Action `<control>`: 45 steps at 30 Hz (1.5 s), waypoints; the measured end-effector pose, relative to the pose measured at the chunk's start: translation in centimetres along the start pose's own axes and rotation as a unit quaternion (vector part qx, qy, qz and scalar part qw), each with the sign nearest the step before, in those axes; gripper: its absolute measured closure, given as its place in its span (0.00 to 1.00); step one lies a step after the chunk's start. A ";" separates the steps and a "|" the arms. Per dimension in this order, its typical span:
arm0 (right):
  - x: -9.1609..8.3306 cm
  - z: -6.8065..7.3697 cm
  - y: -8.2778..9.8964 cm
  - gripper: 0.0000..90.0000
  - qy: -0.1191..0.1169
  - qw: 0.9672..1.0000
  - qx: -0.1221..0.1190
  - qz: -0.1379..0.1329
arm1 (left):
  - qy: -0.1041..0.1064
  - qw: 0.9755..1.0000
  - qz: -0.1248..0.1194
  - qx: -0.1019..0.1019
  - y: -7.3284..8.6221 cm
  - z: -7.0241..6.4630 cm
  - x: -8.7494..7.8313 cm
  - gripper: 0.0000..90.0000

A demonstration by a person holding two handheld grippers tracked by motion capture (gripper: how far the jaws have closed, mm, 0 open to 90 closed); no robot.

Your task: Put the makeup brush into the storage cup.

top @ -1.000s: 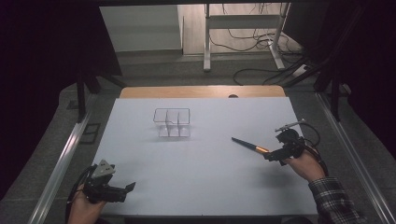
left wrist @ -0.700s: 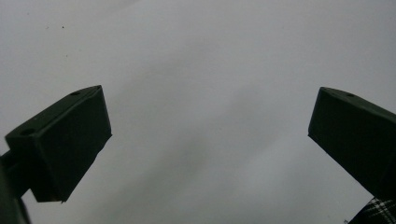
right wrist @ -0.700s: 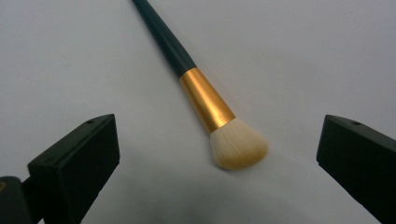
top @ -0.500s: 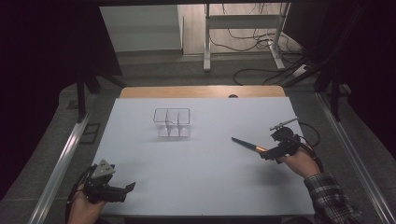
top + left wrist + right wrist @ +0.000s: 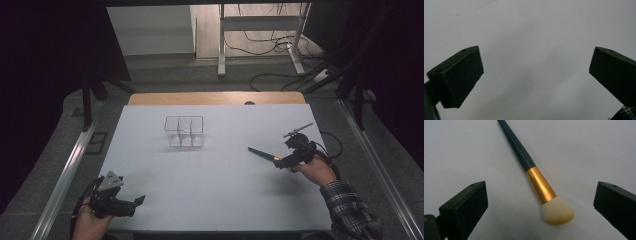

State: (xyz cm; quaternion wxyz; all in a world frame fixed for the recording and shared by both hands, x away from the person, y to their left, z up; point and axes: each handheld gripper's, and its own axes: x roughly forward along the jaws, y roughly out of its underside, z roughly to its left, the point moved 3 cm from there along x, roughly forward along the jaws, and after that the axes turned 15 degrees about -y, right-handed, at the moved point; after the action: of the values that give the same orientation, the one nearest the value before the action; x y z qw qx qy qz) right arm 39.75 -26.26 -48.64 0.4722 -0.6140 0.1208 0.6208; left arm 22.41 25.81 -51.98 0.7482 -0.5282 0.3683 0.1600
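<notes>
The right tool [image 5: 281, 161] is held over the bristle end of a makeup brush with a dark tapered handle, a gold metal ferrule and pale bristles [image 5: 534, 173], its two black jaws spread wide apart with nothing between them but the brush lying below. In the right gripper view the ferrule and the fanned bristle tip sit between the jaws without touching either one, and the dark handle runs away from the tool toward the top of that view. In the high view the brush [image 5: 260, 153] lies flat on the white tabletop [image 5: 210, 185], its handle tip pointing toward a clear plastic organiser box with several compartments [image 5: 184, 131], which stands well apart from the brush, nearer the tabletop's far edge. The person's right hand [image 5: 314, 172], in a plaid sleeve [image 5: 350, 212], grips the right tool from the side of the brush opposite the box.

The left tool [image 5: 135, 201] rests low at the near edge of the tabletop, far from the brush and on the other side of the box from it, held by the person's left hand [image 5: 90, 222]. In the left gripper view [image 5: 536, 72] its jaws stand wide apart over bare white surface.
</notes>
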 end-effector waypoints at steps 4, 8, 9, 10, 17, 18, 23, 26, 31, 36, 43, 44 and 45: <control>0.3 0.1 -0.5 0.00 -0.002 1.000 -0.002 0.003 | 0.000 1.000 0.000 0.000 0.0 0.0 0.0 0.00; 0.6 0.1 -0.8 0.00 -0.003 1.000 -0.003 0.006 | 0.000 1.000 0.000 0.000 0.0 0.0 0.0 0.00; 0.6 0.1 -0.8 0.00 -0.003 1.000 -0.003 0.006 | 0.000 1.000 0.000 0.000 0.0 0.0 0.0 0.00; 0.7 0.2 -0.9 0.00 -0.003 1.000 -0.004 0.007 | 0.000 1.000 0.000 0.001 0.0 0.0 0.0 0.00; 1.3 0.4 -1.7 0.00 -0.005 1.000 -0.007 0.012 | 0.000 1.000 0.000 0.001 0.0 0.0 0.0 0.00; 1.4 0.4 -1.8 0.00 -0.005 1.000 -0.009 0.011 | 0.000 1.000 0.000 0.001 0.0 0.0 0.0 0.00; 1.9 0.6 -2.3 0.00 -0.008 1.000 -0.012 0.016 | 0.000 1.000 0.000 0.002 0.0 0.0 0.0 0.00; 2.1 0.5 -2.4 0.00 -0.008 1.000 -0.012 0.019 | 0.001 1.000 0.000 0.001 0.0 0.0 0.0 0.00; 2.6 0.3 -2.2 0.00 -0.014 1.000 -0.010 0.026 | 0.001 1.000 0.001 0.002 0.0 0.0 0.0 0.00; 3.2 0.1 -2.0 0.00 -0.012 0.999 -0.011 0.032 | 0.001 1.000 0.002 0.001 0.0 0.0 0.1 0.00; 3.9 -0.1 -1.7 0.02 -0.015 0.999 -0.010 0.040 | 0.001 1.000 0.002 0.000 0.0 0.0 0.1 0.00; 4.0 -0.1 -1.7 0.02 -0.015 0.999 -0.011 0.042 | 0.001 1.000 0.002 0.000 0.0 0.0 0.1 0.00; 4.1 -0.1 -1.6 0.03 -0.014 0.999 -0.011 0.043 | 0.001 1.000 0.002 0.001 0.0 0.0 0.1 0.00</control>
State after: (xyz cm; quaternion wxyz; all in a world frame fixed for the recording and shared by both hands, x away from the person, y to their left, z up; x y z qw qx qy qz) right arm 41.87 -23.70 -51.58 0.4402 -0.6044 0.1334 0.6504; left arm 22.44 25.77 -52.05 0.7477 -0.5272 0.3705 0.1607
